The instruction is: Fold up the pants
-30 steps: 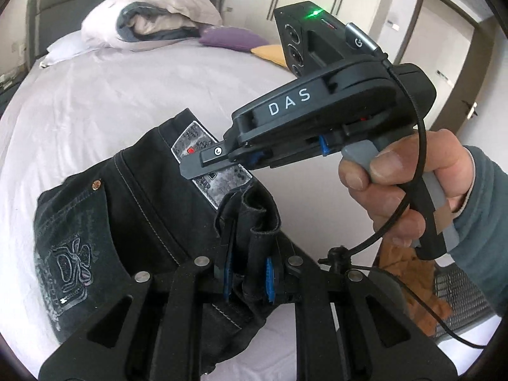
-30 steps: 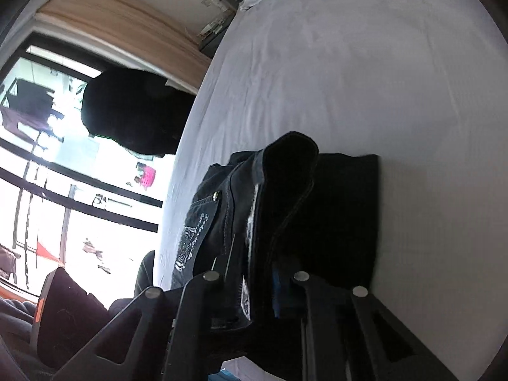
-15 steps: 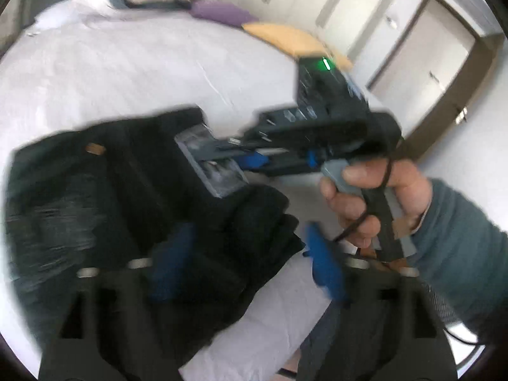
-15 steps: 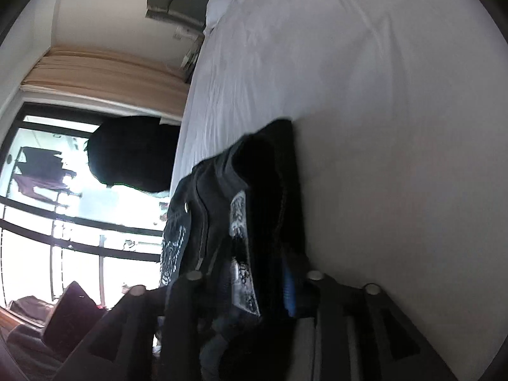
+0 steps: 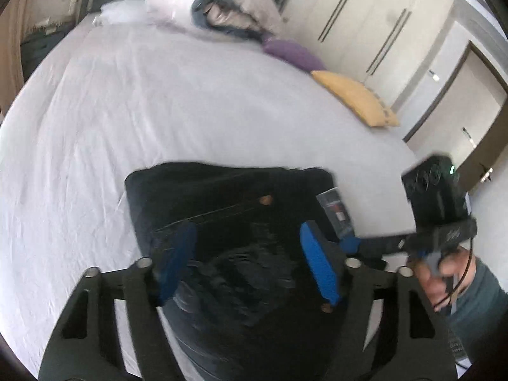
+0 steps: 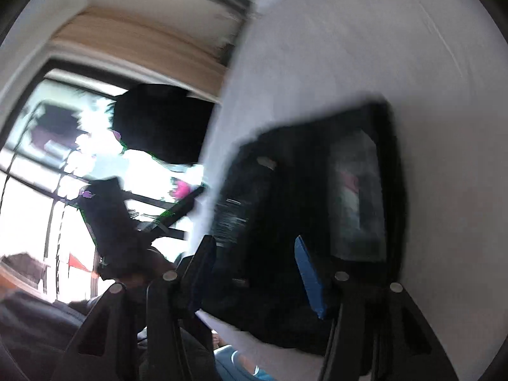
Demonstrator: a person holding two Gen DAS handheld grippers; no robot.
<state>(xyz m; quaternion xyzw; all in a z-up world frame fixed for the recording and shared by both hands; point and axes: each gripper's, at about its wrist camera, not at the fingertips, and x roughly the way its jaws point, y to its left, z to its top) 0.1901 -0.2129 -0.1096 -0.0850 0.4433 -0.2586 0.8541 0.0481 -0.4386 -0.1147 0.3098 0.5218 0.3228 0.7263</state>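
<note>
We see the black pants [image 5: 228, 222] lying folded into a compact block on the white bed [image 5: 143, 111], filling the lower middle of the left wrist frame, a grey label [image 5: 336, 212] showing at their right edge. The left gripper [image 5: 247, 263] hangs just over them, its blue pads [image 5: 317, 266] set apart with only the flat cloth under the gap; its jaws have just narrowed a little yet stand open, pinching nothing. At the right edge of that frame a hand [image 5: 441, 276] in a teal sleeve holds the right gripper [image 5: 349, 243], whose tip lies by the label. In the blurred right wrist frame the pants [image 6: 301, 206] sit right of centre, the right gripper [image 6: 254, 266] over their near end, jaws just widened and apart, free of the cloth. Pillows [image 5: 216, 9] lie at the top of the left wrist frame, purple [image 5: 292, 52] and yellow [image 5: 355, 98] cushions at upper right. A bright window [image 6: 47, 174] fills the left of the right wrist frame
</note>
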